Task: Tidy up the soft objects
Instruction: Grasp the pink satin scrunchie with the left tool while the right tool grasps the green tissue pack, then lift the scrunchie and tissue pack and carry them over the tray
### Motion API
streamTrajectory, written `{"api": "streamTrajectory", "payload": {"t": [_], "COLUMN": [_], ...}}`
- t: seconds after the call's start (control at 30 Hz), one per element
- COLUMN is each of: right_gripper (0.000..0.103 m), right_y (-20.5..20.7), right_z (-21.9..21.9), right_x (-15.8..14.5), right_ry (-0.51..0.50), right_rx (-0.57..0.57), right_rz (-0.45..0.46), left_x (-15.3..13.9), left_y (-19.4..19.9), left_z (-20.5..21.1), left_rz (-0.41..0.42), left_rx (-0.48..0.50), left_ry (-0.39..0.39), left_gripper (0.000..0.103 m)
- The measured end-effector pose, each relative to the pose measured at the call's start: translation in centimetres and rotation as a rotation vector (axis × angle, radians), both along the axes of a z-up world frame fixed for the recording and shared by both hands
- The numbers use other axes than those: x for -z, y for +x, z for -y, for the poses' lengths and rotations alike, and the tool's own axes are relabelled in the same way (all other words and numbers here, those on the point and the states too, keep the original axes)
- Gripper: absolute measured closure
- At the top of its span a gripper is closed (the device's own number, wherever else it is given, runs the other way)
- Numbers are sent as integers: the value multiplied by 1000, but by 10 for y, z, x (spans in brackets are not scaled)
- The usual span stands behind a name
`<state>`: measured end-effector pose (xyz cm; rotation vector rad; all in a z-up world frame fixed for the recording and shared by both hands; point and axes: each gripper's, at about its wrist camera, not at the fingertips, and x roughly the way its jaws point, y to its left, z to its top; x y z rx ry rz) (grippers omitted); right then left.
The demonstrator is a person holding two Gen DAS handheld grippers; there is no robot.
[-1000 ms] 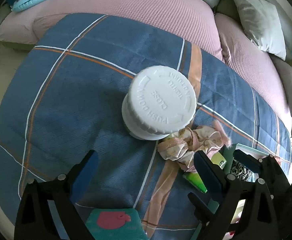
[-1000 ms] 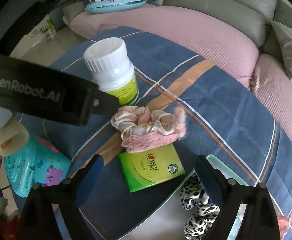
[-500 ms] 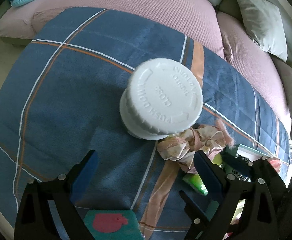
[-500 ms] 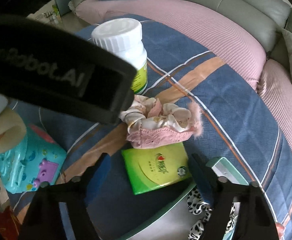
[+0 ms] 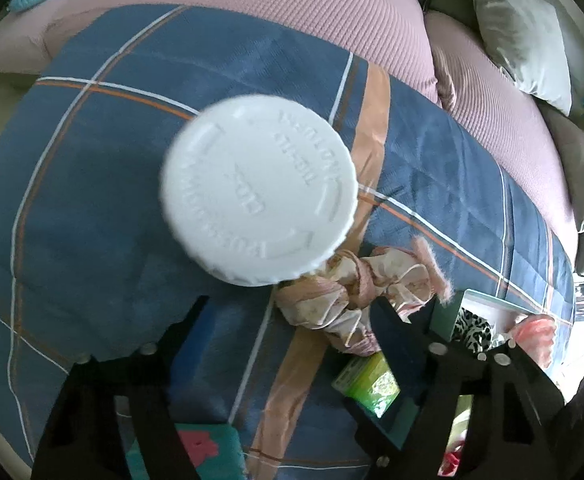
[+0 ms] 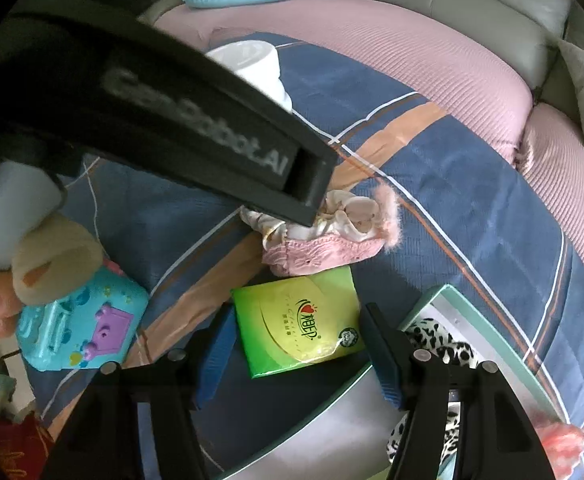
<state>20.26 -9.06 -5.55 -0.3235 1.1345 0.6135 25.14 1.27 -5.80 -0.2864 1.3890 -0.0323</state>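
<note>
Bedding first: a blue plaid quilt with orange and white stripes (image 6: 472, 216) spreads under both tools, and a pale green shallow tray (image 6: 488, 322) sits at the right gripper's lower right, already holding a leopard-print fabric scrunchie (image 6: 448, 344).

Ahead of the left gripper (image 5: 287, 320), a white plastic pill bottle with a ribbed child-proof cap (image 5: 257, 194) stands upright, close under the lens and just beyond the fingertips. The jaws have just been narrowing and nothing is between them; they stand apart over bare quilt.

Between the two tools lies a pink and cream ruffled fabric scrunchie (image 6: 332, 240), off the left gripper's right fingertip and beyond the right gripper's tips, its longer spread running across the right gripper's view.

Nearest the right gripper (image 6: 296, 334) is a flat green and yellow tissue packet (image 6: 298, 320), lying squarely between its blue pads with its long side roughly across the gap. Those jaws have also just been closing in, yet the pads do not look pressed on the packet. I judge the right hand the nearer one for it.
</note>
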Motion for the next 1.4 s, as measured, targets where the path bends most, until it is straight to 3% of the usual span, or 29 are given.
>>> {"api": "streamTrajectory", "payload": {"t": [0.1, 0.17, 0.37, 0.63, 1.07, 1.4], "right_gripper": [38, 38, 38, 38, 38, 39], "right_y": [0, -1, -9, -8, -20, -47], "right_z": [8, 10, 1, 0, 8, 19], "right_x": [-1, 0, -4, -4, -18, -48], "right_ry": [12, 8, 18, 23, 44, 83], "right_rx": [7, 2, 10, 23, 58, 83], "right_rz": [-1, 1, 1, -1, -12, 26], "left_x": [4, 7, 16, 14, -11, -48], "left_y": [5, 8, 11, 6, -19, -47], "left_z": [6, 9, 16, 18, -3, -24], "left_rz": [-7, -15, -18, 9, 68, 149], "left_rx": [9, 11, 34, 52, 18, -28], "left_ry": [-1, -8, -34, -73, -114, -148], "left_gripper": [30, 41, 61, 82, 85, 86]}}
